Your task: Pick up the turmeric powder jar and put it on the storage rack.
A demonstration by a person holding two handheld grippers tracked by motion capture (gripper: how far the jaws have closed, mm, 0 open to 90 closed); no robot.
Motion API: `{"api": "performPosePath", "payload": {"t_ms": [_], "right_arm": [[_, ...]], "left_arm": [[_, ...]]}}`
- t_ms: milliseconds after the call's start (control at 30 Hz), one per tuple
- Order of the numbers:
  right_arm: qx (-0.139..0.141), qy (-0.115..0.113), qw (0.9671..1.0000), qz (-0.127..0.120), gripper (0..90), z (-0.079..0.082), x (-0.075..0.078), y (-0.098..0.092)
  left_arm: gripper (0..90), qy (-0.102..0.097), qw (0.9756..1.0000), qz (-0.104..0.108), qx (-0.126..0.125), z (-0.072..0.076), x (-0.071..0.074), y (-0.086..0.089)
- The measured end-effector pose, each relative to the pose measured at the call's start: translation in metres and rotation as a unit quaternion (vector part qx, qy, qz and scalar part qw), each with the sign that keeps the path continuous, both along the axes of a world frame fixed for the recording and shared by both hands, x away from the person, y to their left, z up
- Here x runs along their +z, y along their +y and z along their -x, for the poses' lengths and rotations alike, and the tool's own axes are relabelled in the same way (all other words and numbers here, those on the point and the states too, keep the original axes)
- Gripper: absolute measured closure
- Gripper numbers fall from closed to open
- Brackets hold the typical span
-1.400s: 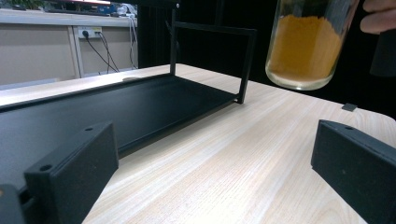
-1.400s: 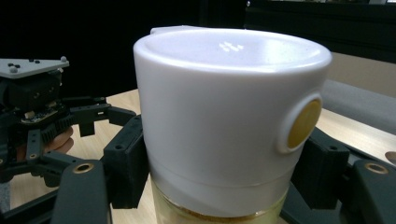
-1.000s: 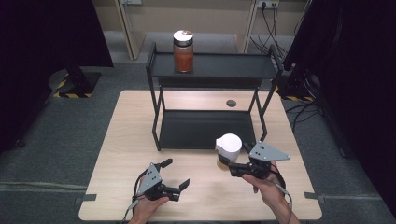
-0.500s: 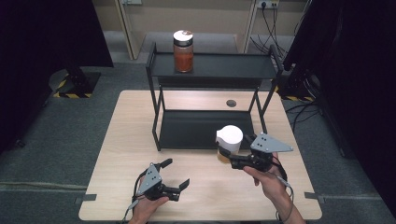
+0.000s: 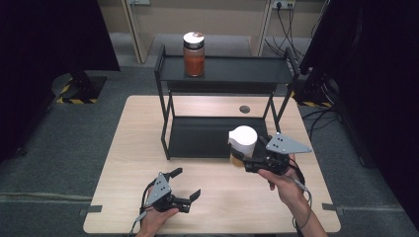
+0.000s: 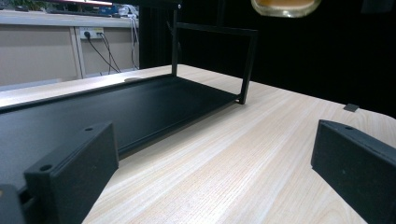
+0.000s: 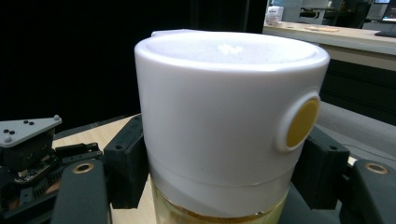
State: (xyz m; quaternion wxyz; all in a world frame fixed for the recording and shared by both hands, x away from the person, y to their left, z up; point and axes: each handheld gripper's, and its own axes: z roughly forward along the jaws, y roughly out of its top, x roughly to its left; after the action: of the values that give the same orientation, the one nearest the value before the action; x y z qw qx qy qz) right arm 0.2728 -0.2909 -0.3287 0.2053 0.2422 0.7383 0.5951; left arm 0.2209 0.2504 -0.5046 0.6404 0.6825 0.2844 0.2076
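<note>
A jar with a wide white lid (image 5: 243, 138) and yellowish contents hangs above the table in front of the black shelf's lower tray (image 5: 207, 136). My right gripper (image 5: 241, 161) is shut on it just below the lid; in the right gripper view the pads (image 7: 123, 163) press both sides of the jar (image 7: 224, 116). My left gripper (image 5: 187, 183) rests open near the table's front edge with nothing between its fingers. In the left gripper view the jar's base (image 6: 285, 5) hangs at the top edge. A red-filled jar (image 5: 193, 54) stands on the top shelf (image 5: 237, 69).
The two-tier black shelf stands at the back middle of the wooden table (image 5: 138, 148), and its lower tray (image 6: 116, 112) is bare. A small dark round hole (image 5: 244, 109) sits in the tabletop behind the tray. Cables and dark stands surround the table.
My right gripper has lifted the white-lidded jar higher and a little toward the shelf. The left gripper has stayed put.
</note>
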Motion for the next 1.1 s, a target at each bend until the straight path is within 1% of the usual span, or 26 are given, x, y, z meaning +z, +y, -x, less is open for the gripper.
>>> {"api": "performPosePath", "payload": {"t_ms": [400,533,933,1100], "right_arm": [[0.008,0.003,0.9999,-0.006,30.9,-0.012,0.016,0.004],[0.009,0.000,0.9999,-0.009,30.9,-0.014,0.021,0.004],[0.004,-0.007,0.9998,-0.015,30.9,-0.023,0.041,0.005],[0.003,-0.005,0.9999,-0.016,30.9,-0.028,0.052,0.006]], "left_arm": [[0.3,-0.001,1.0000,-0.001,0.000,0.000,0.001,0.000],[0.3,-0.001,1.0000,0.000,0.001,0.000,0.000,0.001],[0.3,0.002,1.0000,0.000,0.003,-0.001,0.000,0.001],[0.3,0.002,1.0000,0.000,0.004,-0.001,0.000,0.002]]}}
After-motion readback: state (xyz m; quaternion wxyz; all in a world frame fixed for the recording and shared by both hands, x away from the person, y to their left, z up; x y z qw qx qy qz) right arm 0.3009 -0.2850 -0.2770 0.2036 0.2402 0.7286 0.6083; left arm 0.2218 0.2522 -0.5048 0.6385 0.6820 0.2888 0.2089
